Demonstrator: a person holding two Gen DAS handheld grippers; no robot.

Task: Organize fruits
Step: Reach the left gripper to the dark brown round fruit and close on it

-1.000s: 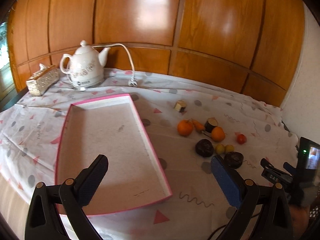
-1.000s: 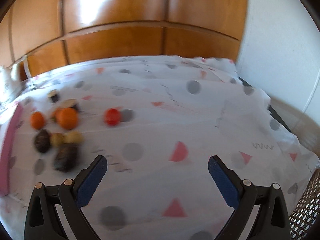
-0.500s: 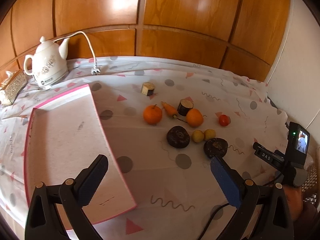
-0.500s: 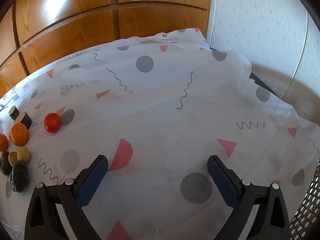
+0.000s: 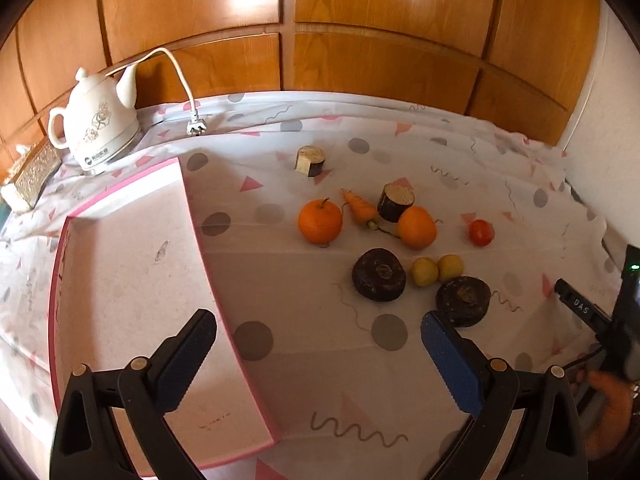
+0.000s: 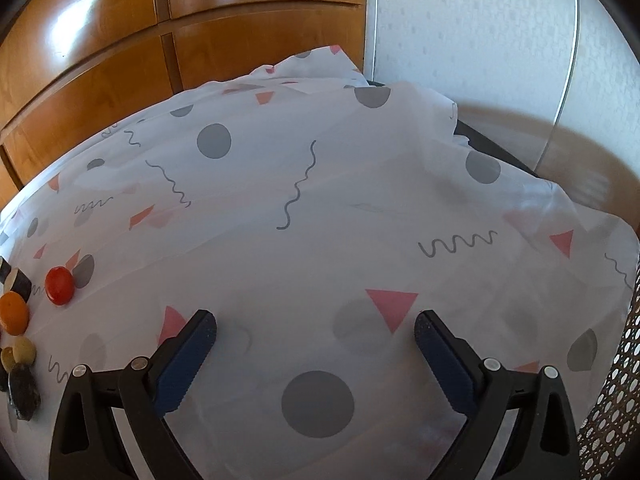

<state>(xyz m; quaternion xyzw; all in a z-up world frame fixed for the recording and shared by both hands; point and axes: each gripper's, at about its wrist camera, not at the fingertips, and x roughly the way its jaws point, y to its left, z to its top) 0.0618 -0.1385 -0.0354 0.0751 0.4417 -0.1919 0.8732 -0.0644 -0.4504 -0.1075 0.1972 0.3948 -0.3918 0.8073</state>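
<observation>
Since half a second ago both views have swung: the left wrist camera has drawn closer to the fruit, which sits larger and more central, while the right wrist camera has turned further toward the bare corner of the cloth, pushing the fruit to its left edge. Nearest, the left gripper [image 5: 318, 334] hangs above the table with its jaws spread wide and nothing between them; its left finger is over the pink-rimmed tray [image 5: 132, 280], its right finger just in front of a dark round fruit [image 5: 463, 301]. The right gripper [image 6: 315, 334] is likewise wide apart and empty, over plain patterned tablecloth [image 6: 320, 208]. Beyond the left gripper lies a second dark round fruit [image 5: 379, 275], with two small yellow fruits [image 5: 438, 269] touching each other between the dark pair. Further back sit an orange [image 5: 320, 221], a small carrot [image 5: 360, 208], a second orange [image 5: 416, 227] and a dark cut stub [image 5: 395, 202] close together, and a red tomato [image 5: 481, 232] apart to the right. Another cut stub [image 5: 311, 161] stands alone behind them. All the fruit lies on the cloth right of the tray, none inside it. Farthest, a white kettle [image 5: 98, 120] with its cord and plug [image 5: 196, 125] stands against the wood panelling [image 5: 360, 20].
</observation>
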